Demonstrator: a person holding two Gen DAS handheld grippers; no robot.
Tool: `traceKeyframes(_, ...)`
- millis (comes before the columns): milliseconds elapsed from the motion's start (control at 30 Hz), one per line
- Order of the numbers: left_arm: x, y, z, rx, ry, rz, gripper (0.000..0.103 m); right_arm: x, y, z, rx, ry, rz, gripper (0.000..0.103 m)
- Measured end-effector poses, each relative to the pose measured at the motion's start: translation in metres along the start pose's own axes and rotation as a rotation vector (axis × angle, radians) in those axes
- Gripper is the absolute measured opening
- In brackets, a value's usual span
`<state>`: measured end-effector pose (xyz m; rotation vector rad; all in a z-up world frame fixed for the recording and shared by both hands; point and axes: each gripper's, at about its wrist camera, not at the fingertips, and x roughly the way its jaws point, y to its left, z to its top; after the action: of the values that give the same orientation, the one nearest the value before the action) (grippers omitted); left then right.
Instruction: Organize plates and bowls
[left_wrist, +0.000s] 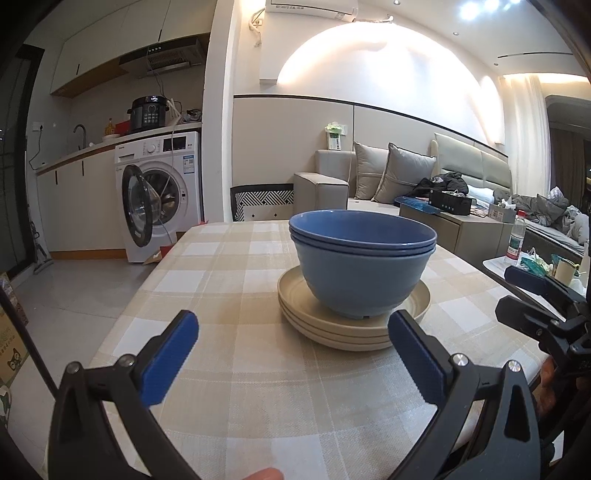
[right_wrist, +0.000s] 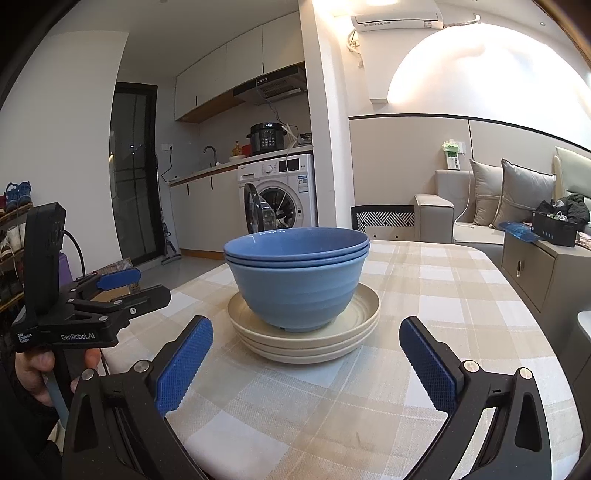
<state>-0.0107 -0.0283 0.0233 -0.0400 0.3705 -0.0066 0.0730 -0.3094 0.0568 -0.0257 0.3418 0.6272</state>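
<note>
blue-padded left gripper (left_wrist: 291, 354) and right gripper (right_wrist: 306, 358) both spread wide, empty, over the checked tablecloth (right_wrist: 424, 295). at twelve o'clock, near both: nested blue bowls (right_wrist: 295, 273) upright on stacked cream plates (right_wrist: 306, 339). neither clearly nearer.

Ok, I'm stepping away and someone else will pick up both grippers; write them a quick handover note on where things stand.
Left gripper: open, empty, short of the stack.
Right gripper: open, empty, also facing the stack.
Blue bowls: nested, three rims showing, sitting on the beige plates, three stacked on the checked tablecloth.
Done: bowls and plates appear gathered into one pile, with no loose dishes in view.
Left: probably nothing, unless the pile must go elsewhere.
</note>
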Motion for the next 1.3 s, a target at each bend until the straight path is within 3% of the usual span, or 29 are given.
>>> traceKeyframes(1300, -0.015, 0.002, -0.001, -0.021, -0.033, -0.004, 0.103, -0.005, 0.012, 0.004, -0.057, -0.019, 0.022, 0.103)
